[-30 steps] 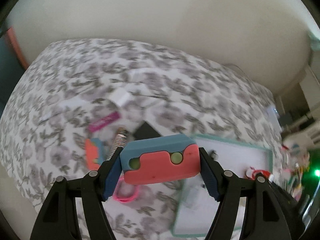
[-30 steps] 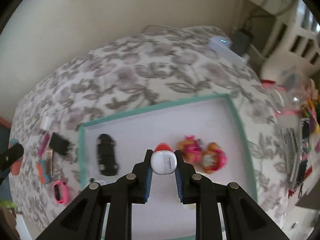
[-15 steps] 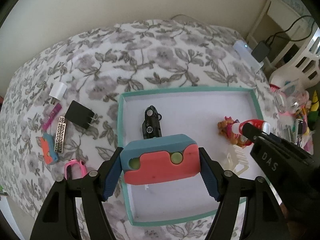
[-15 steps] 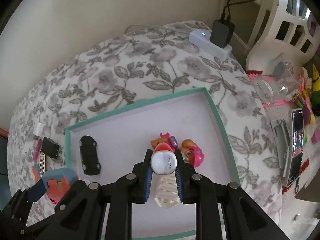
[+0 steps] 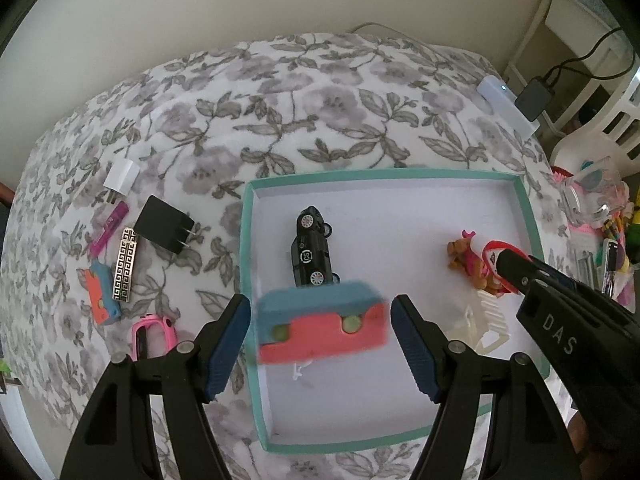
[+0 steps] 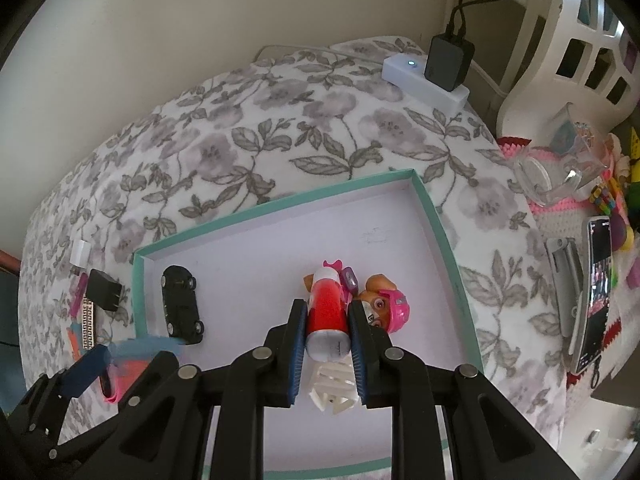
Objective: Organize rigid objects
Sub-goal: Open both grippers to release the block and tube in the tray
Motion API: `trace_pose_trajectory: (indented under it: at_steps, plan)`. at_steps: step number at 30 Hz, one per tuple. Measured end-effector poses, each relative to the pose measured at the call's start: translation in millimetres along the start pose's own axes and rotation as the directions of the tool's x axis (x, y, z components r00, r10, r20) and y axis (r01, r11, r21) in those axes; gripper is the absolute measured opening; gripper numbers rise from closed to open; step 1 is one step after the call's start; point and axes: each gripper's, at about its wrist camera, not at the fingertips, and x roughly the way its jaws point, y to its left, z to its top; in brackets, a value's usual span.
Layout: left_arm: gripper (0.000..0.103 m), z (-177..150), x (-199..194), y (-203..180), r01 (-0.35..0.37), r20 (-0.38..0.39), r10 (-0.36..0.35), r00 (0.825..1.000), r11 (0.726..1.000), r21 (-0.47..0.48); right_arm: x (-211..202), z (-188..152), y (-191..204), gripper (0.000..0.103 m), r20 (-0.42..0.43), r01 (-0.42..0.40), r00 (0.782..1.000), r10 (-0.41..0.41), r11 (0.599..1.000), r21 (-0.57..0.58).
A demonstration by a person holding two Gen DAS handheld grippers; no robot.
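Red-blue block (image 5: 323, 326) blurred, loose btwn wide-open left fingers (image 5: 228, 344); right fingers (image 6: 298, 344) clamp red tube (image 6: 326, 316) over tray (image 6: 436, 216).

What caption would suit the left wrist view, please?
Left gripper open, blurred blue-and-red block between its fingers above the teal tray.

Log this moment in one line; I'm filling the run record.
left tongs: open, red-blue block dropping | right tongs: shut on red tube | teal tray: toy car inside

Left tongs let go of the block

The left tongs (image 5: 320, 346) have spread apart; the blue-and-red block (image 5: 323, 325), blurred, now sits loose between them over the tray (image 5: 524, 216).
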Motion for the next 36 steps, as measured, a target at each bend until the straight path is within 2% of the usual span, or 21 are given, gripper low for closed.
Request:
trace_pose_trajectory:
  at_steps: [8,9,10,12,14,16,19,20,21,22,27,36]
  plan:
    - [0.074,4.0,-7.8,7.3,-0.005,0.023,0.006,1.000,1.000,-0.021,-3.7,0.7,-0.1,0.026,-0.002,0.006,1.000,-0.006,1.000,0.005]
    - [0.074,4.7,-8.5,9.4,-0.008,0.025,0.009,1.000,1.000,-0.029,-5.1,1.0,0.0,0.033,0.002,0.009,1.000,-0.009,1.000,0.006]
    - [0.074,5.2,-9.3,11.3,-0.013,0.029,0.014,0.999,0.999,-0.035,-6.3,1.4,-0.2,0.046,0.005,0.010,1.000,-0.010,1.000,0.006]
    - [0.075,6.5,-11.2,16.2,-0.028,0.037,0.029,0.999,0.998,-0.050,-7.9,1.8,-0.7,0.057,0.013,0.016,1.000,-0.016,1.000,0.008]
    - [0.077,7.9,-12.6,22.7,-0.040,0.044,0.043,0.998,0.997,-0.071,-9.0,2.4,-0.7,0.058,0.017,0.018,1.000,-0.018,1.000,0.008]
    - [0.079,8.5,-12.9,29.1,-0.046,0.045,0.051,0.998,0.994,-0.095,-7.9,2.7,-1.0,0.068,0.015,0.023,1.000,-0.023,1.000,0.010]
    - [0.080,10.2,-12.7,42.2,-0.065,0.044,0.072,0.996,0.988,-0.142,-5.9,2.4,-1.2,0.073,0.012,0.032,0.999,-0.032,0.999,0.010]
    - [0.083,10.9,-12.4,48.2,-0.073,0.043,0.081,0.996,0.984,-0.163,-5.5,2.2,-1.6,0.076,0.012,0.033,0.999,-0.033,0.999,0.012]
    - [0.092,11.1,-12.2,52.6,-0.080,0.042,0.089,0.995,0.981,-0.178,-4.9,1.8,-1.6,0.081,0.011,0.034,0.999,-0.034,0.999,0.014]
    - [0.096,11.6,-12.2,59.1,-0.089,0.043,0.100,0.994,0.976,-0.199,-4.3,1.6,-1.4,0.087,0.012,0.034,0.999,-0.035,0.999,0.014]
    - [0.097,12.7,-15.6,84.4,-0.104,0.047,0.122,0.991,0.956,-0.274,-3.4,0.8,2.8,0.103,0.027,0.026,0.999,-0.026,1.000,0.005]
    - [0.097,11.6,-17.2,137.4,-0.129,0.031,0.154,0.988,0.909,-0.397,2.9,-1.4,12.6,0.103,0.015,0.022,1.000,-0.021,1.000,-0.018]
